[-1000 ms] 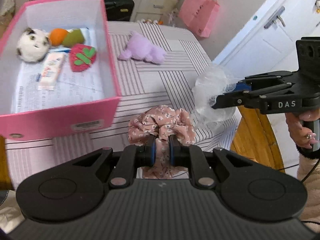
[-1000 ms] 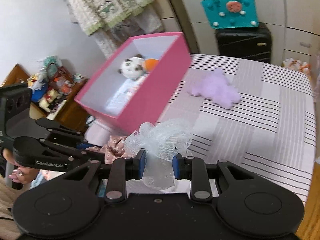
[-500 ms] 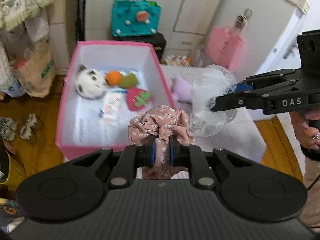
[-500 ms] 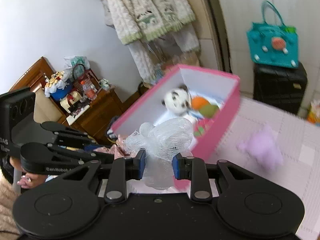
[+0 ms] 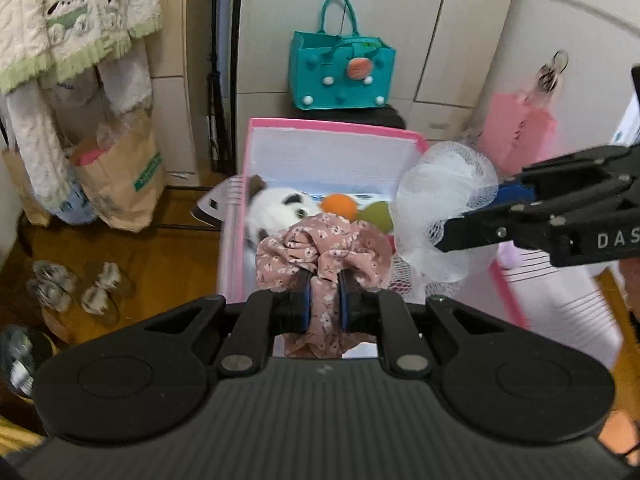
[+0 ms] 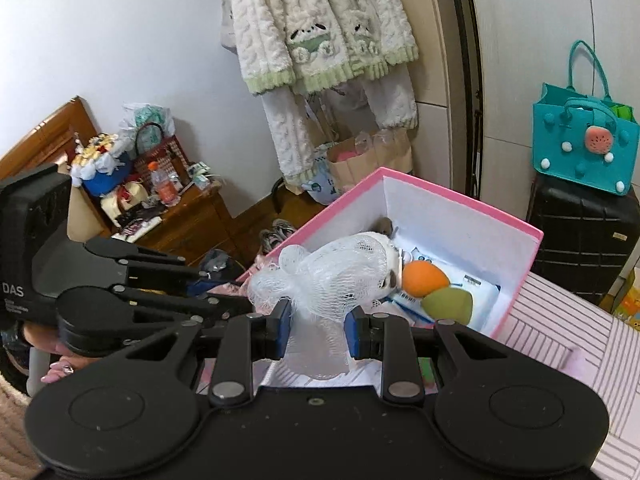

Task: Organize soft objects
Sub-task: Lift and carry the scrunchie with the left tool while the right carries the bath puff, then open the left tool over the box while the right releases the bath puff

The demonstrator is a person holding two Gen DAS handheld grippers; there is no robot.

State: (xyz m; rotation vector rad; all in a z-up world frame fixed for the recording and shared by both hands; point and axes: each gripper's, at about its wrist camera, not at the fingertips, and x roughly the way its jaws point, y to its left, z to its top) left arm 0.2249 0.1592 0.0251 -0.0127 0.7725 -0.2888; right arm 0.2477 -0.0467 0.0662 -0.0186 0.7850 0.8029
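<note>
Now each tongs pinches its piece: scrunchie [image 5: 320, 248] left, mesh pouf [image 6: 324, 276] right.

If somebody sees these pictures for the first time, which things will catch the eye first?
Probably the two held things: a pink flowery scrunchie pinched in the left gripper and a white mesh puff pinched in the right gripper. Right behind them is the open pink box with a plush panda inside.

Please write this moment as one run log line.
left claw: shut on pink floral fabric scrunchie | right claw: shut on white mesh bath puff | both over pink storage box
</note>
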